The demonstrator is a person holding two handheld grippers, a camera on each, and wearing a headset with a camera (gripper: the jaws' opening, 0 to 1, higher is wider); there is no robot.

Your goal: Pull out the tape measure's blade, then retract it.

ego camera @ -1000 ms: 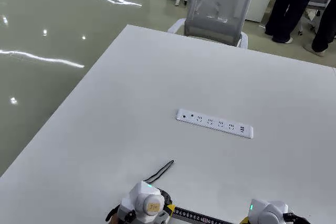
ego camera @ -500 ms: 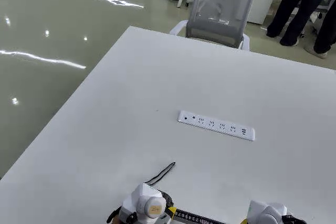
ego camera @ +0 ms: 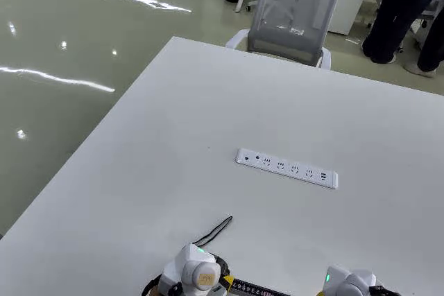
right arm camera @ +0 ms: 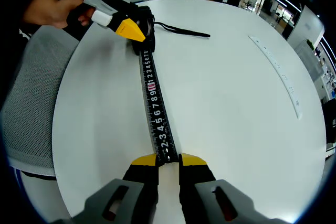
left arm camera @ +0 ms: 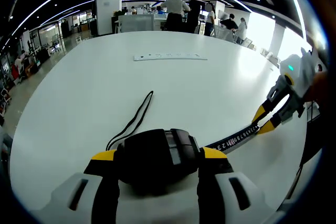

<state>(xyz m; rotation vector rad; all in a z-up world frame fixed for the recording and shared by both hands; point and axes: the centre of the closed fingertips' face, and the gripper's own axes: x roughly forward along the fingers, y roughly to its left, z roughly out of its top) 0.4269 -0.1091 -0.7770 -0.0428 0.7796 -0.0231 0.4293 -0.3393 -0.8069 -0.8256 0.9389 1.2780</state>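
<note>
White office table (ego camera: 173, 136), power strip (ego camera: 286, 168) at 1 o'clock from the work. At the near edge, 6 o'clock, the left gripper (left arm camera: 157, 156) clamps the black tape measure case (left arm camera: 176, 145) between its jaws. The blade (right arm camera: 155, 98) lies flat toward 3 o'clock, its tip pinched in the nearly closed jaws of the right gripper (right arm camera: 168, 160). The case looks hard and solid; the blade looks thin, springy and likely to whip back, so I'd hold it at the tip.
</note>
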